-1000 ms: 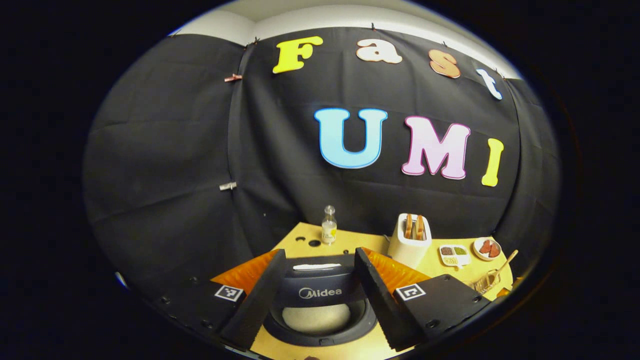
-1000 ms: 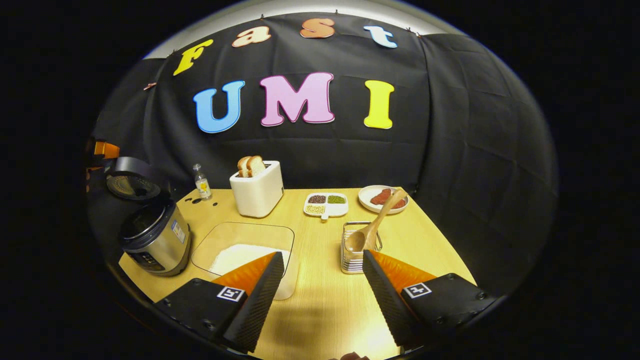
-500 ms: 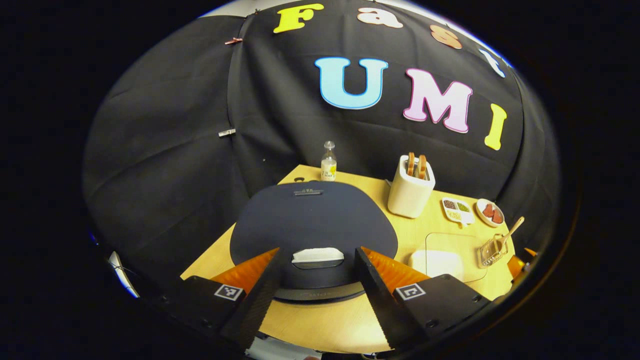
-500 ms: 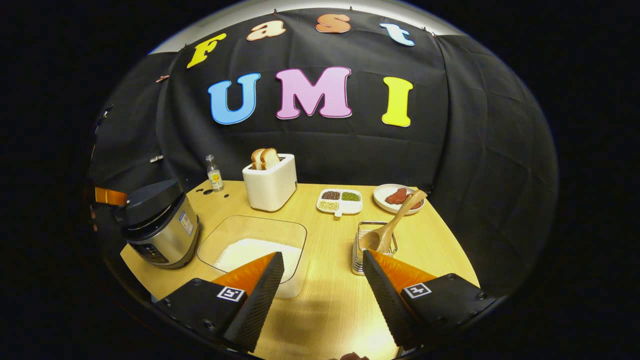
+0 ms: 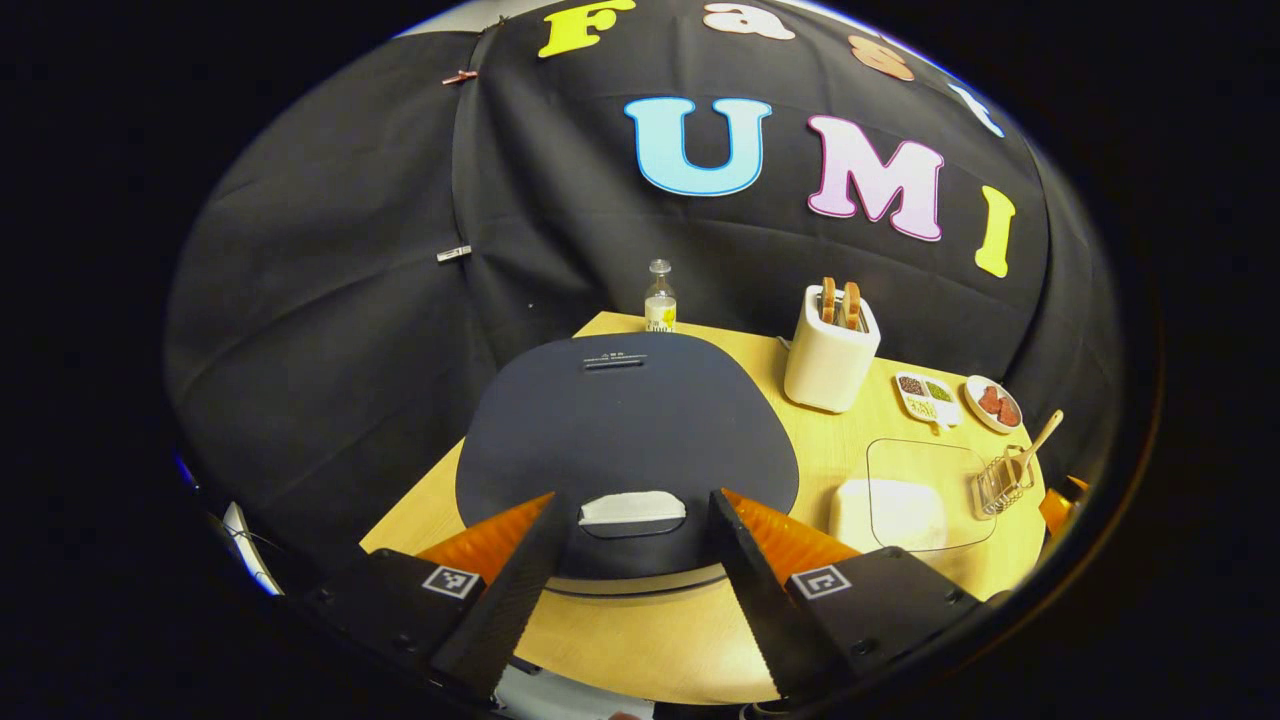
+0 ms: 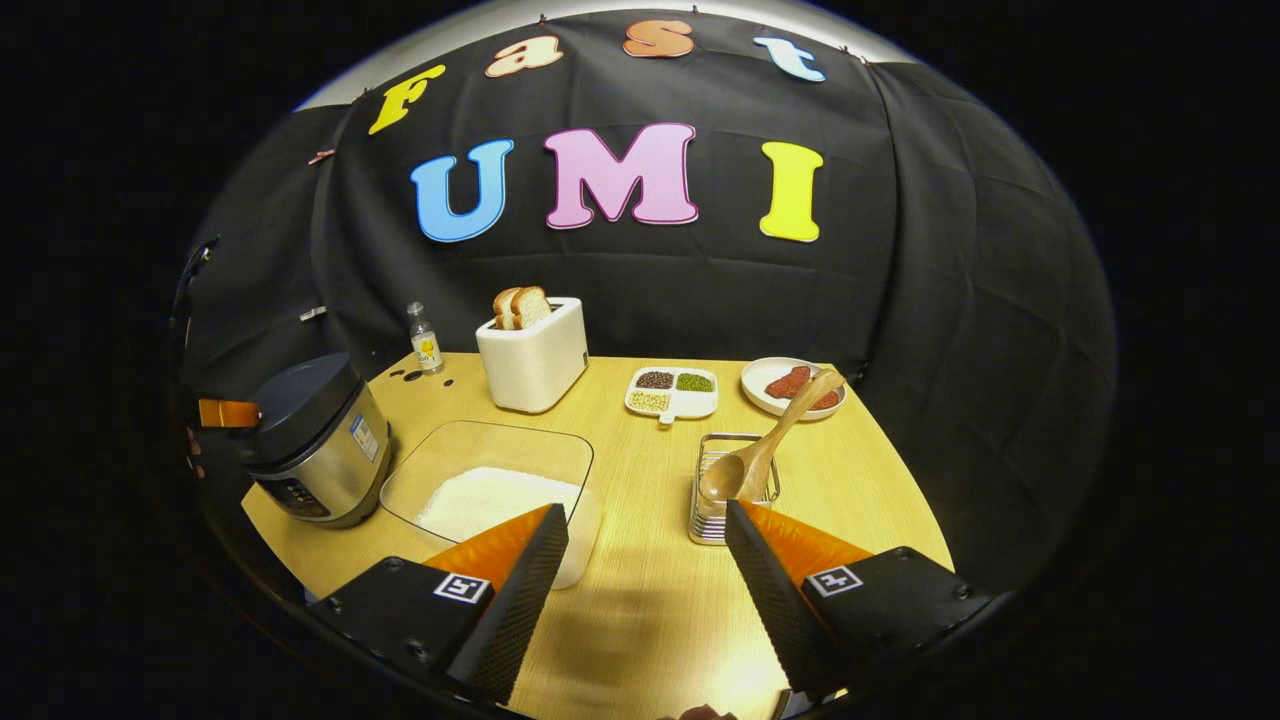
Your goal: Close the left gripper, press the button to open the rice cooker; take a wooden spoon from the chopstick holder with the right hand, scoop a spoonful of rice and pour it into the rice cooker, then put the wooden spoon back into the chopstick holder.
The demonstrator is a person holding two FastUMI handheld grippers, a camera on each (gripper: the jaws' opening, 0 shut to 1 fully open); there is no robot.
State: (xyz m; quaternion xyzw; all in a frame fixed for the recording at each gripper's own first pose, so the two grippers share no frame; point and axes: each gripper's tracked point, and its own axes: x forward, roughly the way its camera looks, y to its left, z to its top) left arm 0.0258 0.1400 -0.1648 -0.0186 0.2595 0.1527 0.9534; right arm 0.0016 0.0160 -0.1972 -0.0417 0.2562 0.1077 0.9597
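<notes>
The rice cooker (image 5: 620, 430) stands right in front of my left gripper (image 5: 640, 505) with its dark lid down. Its pale button (image 5: 632, 508) lies between the fingers, which are open on either side of it. In the right gripper view the rice cooker (image 6: 315, 440) stands at the table's left edge. The wooden spoon (image 6: 765, 450) leans in the wire chopstick holder (image 6: 730, 495), just beyond my open, empty right gripper (image 6: 645, 515). A clear tub of white rice (image 6: 490, 490) sits between the cooker and the holder.
A white toaster (image 6: 535, 350) with bread, a small bottle (image 6: 425, 340), a divided dish of beans (image 6: 672, 392) and a plate of meat (image 6: 795, 385) line the back of the wooden table (image 6: 640, 620). The black cloth wall closes the back and sides.
The cooker's lid stood open a second ago and now lies shut. The left gripper has pulled up and back from the cooker. The right gripper has barely shifted.
</notes>
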